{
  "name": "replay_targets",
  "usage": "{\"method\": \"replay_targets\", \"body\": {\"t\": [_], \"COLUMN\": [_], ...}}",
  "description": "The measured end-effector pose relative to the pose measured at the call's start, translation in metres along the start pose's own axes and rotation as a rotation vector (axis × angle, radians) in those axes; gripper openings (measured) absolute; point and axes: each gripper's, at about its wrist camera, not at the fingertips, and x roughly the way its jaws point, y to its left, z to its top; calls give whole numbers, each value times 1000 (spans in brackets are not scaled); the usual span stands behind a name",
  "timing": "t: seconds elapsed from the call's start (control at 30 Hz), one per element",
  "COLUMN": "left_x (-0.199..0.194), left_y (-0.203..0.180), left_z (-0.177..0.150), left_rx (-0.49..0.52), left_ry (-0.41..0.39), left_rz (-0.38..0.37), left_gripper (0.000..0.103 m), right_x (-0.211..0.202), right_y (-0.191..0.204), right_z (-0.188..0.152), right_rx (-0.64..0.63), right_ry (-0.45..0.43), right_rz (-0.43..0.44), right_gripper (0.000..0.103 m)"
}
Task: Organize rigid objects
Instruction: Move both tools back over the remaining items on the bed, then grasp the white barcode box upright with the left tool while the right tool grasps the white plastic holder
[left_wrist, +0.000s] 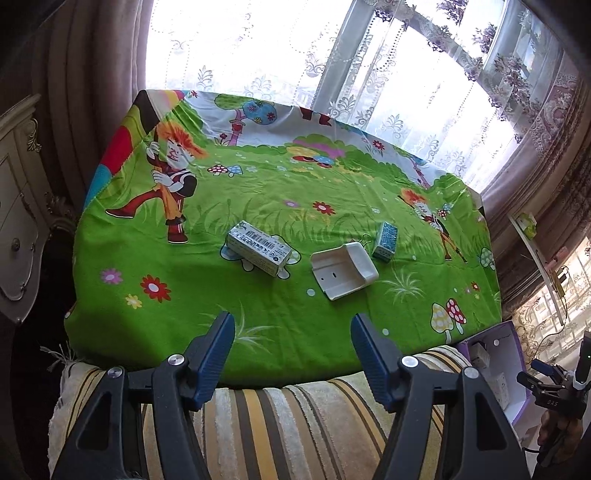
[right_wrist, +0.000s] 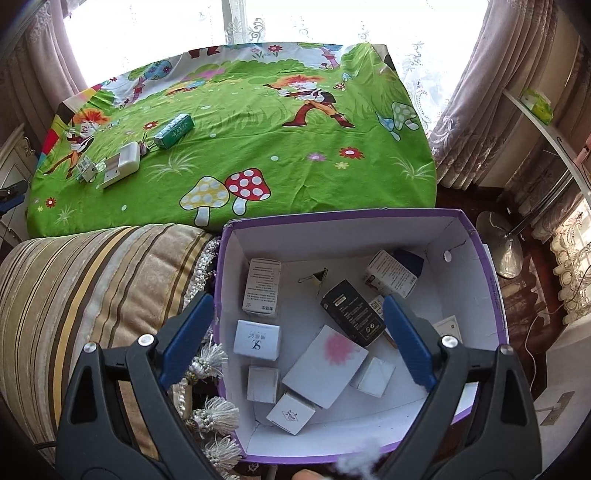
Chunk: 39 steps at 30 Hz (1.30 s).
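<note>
Seen from the left wrist camera, the left gripper (left_wrist: 292, 325) hangs over the near edge of a table covered by a green cartoon-print cloth (left_wrist: 229, 295), its blue-padded jaws spread wide with nothing between them. Three rigid objects lie on the cloth beyond the fingertips: a white carton with a barcode (left_wrist: 258, 252) to the left, lying on its long side; a white open plastic tray (left_wrist: 344, 270) at centre, just right of the carton; and a small teal-and-white box (left_wrist: 385, 240) touching or nearly touching the tray's far right corner. A striped cushion (left_wrist: 295, 413) lies beneath the gripper. At the right edge, part of a purple-rimmed box (left_wrist: 495, 369) and the right gripper (left_wrist: 550, 384) are visible; whether that gripper is open cannot be told from this view.

Over the purple-rimmed box, in the right wrist view, the right gripper (right_wrist: 298, 325) hovers with its jaws wide apart and empty. The purple-rimmed box (right_wrist: 495, 288) has a white interior and holds the sorted items: a black carton (right_wrist: 351, 317), a white card with a pink blot (right_wrist: 325, 365), several small white cartons, among them one with a printed emblem (right_wrist: 256, 339), and a binder clip (right_wrist: 318, 277). On the cloth (right_wrist: 295, 155) at far left remain the teal box (right_wrist: 173, 131), the white tray (right_wrist: 122, 164) and the barcode carton (right_wrist: 85, 168), well apart from the purple-rimmed box. The striped cushion (right_wrist: 92, 295) lies left of the box.
</note>
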Motion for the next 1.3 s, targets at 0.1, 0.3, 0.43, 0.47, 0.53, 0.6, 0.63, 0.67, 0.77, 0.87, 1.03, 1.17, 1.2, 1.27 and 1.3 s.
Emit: {"method": "replay_targets", "body": {"t": [0.1,0.3,0.43,0.47,0.53,0.6,0.63,0.67,0.77,0.87,1.03,1.17,1.2,1.27,1.3], "left_x": [10,39,63,69,81,92,98,103,118,130,149,153,153,155,156], "left_y": [3,5,17,20,25,31,35,38,44,49,49,38,35,33,33], "left_z": [9,27,37,39,45,50,53,55,62,67,68,71,72,73,73], "left_rx": [-3,-40,-154,-180,-226,-283,-314,-339,-380,-400,-387,-294,-268,-244,-245], "left_ry": [10,59,122,133,146,162,170,175,177,187,223,199,194,189,190], "left_rz": [19,35,38,41,58,75,80,88,131,166,212,229,236,226,212], "left_gripper": [66,66,66,66,66,66,66,66,66,66,66,66,66,65,62], "right_x": [1,9,17,19,24,29,31,34,43,51,65,79,83,89,93], "right_y": [15,49,70,76,88,100,106,112,130,148,174,191,195,203,207], "right_z": [11,33,47,51,59,66,70,74,85,95,113,126,129,133,134], "right_rx": [-31,-104,-140,-150,-171,-192,-204,-214,-243,-271,-291,-281,-282,-289,-294], "right_ry": [-9,-25,-25,-26,-24,-26,-26,-27,-23,-23,-25,-16,-14,-12,-10], "right_rz": [12,36,50,57,72,82,87,94,109,123,152,186,193,193,189], "right_gripper": [94,94,94,94,94,94,94,94,94,94,94,94,94,94,94]}}
